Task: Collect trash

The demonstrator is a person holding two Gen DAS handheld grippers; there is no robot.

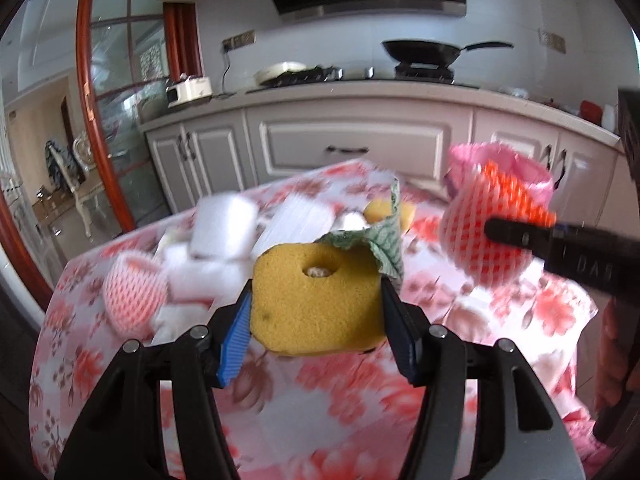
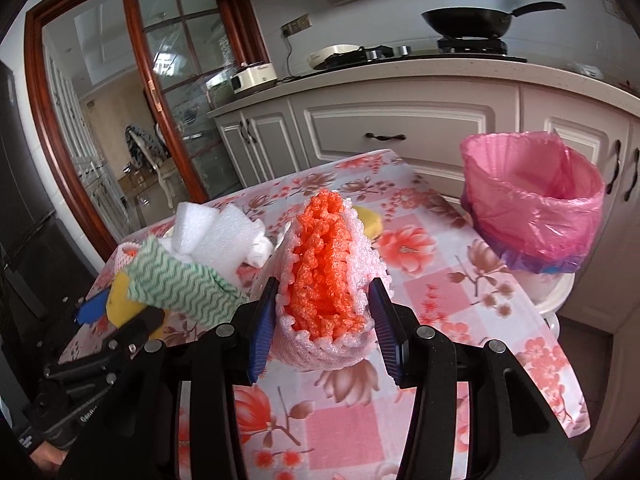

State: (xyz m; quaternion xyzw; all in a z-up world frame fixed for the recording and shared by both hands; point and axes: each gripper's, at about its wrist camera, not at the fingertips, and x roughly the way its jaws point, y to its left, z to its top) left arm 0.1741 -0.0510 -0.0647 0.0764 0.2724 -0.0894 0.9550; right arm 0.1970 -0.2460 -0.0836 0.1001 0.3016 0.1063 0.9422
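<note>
My left gripper (image 1: pixel 316 312) is shut on a yellow sponge (image 1: pixel 316 300) with a hole in its top, held above the floral tablecloth (image 1: pixel 320 400); a green-and-white zigzag cloth (image 1: pixel 380 246) hangs off its far side. My right gripper (image 2: pixel 322 316) is shut on a pink foam fruit net (image 2: pixel 324 280) with an orange net stuffed inside. The same net (image 1: pixel 480 236) shows at the right of the left wrist view, and the sponge and cloth (image 2: pixel 180 284) at the left of the right wrist view. A bin lined with a pink bag (image 2: pixel 532 200) stands past the table's right edge.
White foam pieces (image 2: pixel 216 232), another pink net (image 1: pixel 134 292) and a second yellow sponge (image 2: pixel 370 220) lie on the far part of the table. Grey kitchen cabinets (image 2: pixel 400 132) with a wok (image 2: pixel 468 22) on the stove run behind. A glass door with a wooden frame (image 2: pixel 140 100) is at left.
</note>
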